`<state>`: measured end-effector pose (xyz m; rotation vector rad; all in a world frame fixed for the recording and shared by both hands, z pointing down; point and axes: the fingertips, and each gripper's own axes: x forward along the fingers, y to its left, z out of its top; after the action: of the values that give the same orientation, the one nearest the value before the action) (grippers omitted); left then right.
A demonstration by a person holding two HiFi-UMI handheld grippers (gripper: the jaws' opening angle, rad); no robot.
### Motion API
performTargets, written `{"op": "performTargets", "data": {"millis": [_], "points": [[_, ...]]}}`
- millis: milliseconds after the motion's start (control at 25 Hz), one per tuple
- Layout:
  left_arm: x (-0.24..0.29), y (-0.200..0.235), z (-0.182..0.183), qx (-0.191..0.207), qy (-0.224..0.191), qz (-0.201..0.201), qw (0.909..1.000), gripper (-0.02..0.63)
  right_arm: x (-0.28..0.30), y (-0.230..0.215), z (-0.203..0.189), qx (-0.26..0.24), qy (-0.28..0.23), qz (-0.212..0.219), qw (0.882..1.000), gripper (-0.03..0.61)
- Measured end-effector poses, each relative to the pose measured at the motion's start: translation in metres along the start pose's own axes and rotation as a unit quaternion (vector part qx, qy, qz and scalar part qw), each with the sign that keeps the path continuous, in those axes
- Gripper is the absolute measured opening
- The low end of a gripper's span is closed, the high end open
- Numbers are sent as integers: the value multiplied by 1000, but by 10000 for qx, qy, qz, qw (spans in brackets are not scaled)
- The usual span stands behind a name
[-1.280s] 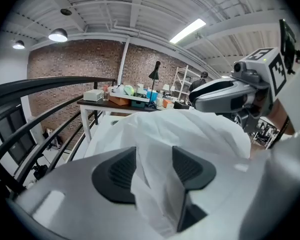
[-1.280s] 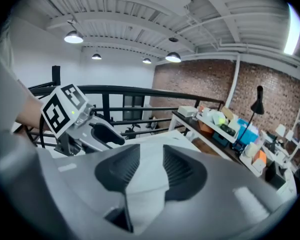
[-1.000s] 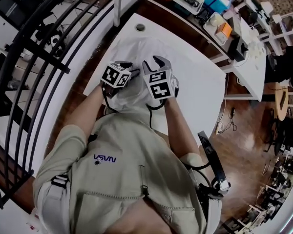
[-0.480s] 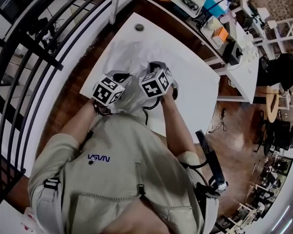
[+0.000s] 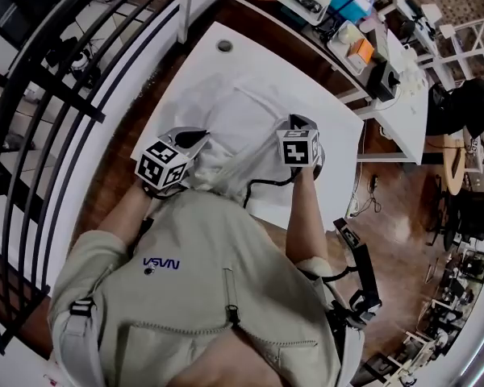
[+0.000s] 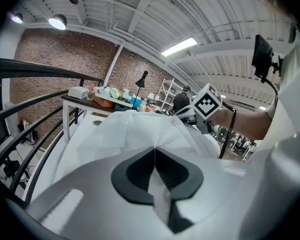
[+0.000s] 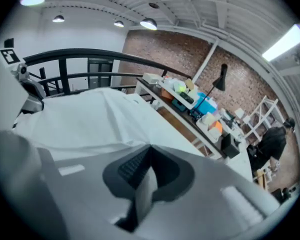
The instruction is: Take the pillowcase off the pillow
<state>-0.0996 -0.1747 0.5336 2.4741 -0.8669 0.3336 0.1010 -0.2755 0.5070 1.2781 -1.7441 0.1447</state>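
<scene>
Person's jacket (image 5: 202, 297) fills the near field. Both forearms reach forward from it over the near edge of the tabletop (image 5: 218, 67).

Left forearm (image 5: 127, 214) runs up to the left gripper (image 5: 195, 139), which sits at the near-left corner and points shallowly down and to the right. Its fingers (image 6: 137, 171) are pressed together on a fold of the white pillowcase (image 5: 242, 115). The fold stands up between the pads.

Right forearm (image 5: 306, 216) is straighter. The right gripper (image 5: 301, 124) is tipped more steeply down, toward the near-right part of the tabletop. Its fingers (image 7: 132, 166) are likewise closed on a pinch of pillowcase cloth.

The grippers are well apart, with the pillowcase spread between them. A black cable (image 5: 262, 185) loops from the right gripper across the near edge of the cloth.

The pillowcase lies rumpled on the near half of the tabletop and bulges in the middle. Its near end hangs toward the person.

Open room: bare tabletop lies beyond the cloth as far as a round hole (image 5: 224, 46) at the far-left corner. A bare strip runs right of the right gripper to the right edge.

Obstacles: a black railing (image 5: 56, 71) runs close along the left side. A cluttered table (image 5: 323, 6) stands beyond the far edge, across a gap of wood floor. A black lamp (image 7: 220, 81) stands on it, with a brick wall behind.
</scene>
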Motion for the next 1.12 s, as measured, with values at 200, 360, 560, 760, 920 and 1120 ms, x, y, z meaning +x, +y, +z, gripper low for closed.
{"op": "performTargets", "data": {"millis": [200, 360, 560, 760, 920, 1120], "points": [[3, -20, -1, 266, 208, -278, 9990, 12, 7, 23, -21, -419, 332, 455, 9975, 9], [4, -33, 4, 494, 220, -405, 9977, 12, -32, 17, 23, -869, -231, 426, 9950, 91], [12, -47, 11, 1140, 300, -244, 9927, 12, -64, 36, 101, -764, -1436, 897, 9826, 100], [11, -54, 7, 1453, 452, -234, 9881, 12, -40, 68, 143, -868, -1685, 1325, 9729, 100], [14, -55, 1, 1711, 548, -179, 9836, 12, 17, 90, 133, -1409, -765, 1515, 9754, 120], [17, -28, -10, 1768, 664, 206, 9818, 17, 56, 101, 100, -1249, -94, 1730, 9769, 7]]}}
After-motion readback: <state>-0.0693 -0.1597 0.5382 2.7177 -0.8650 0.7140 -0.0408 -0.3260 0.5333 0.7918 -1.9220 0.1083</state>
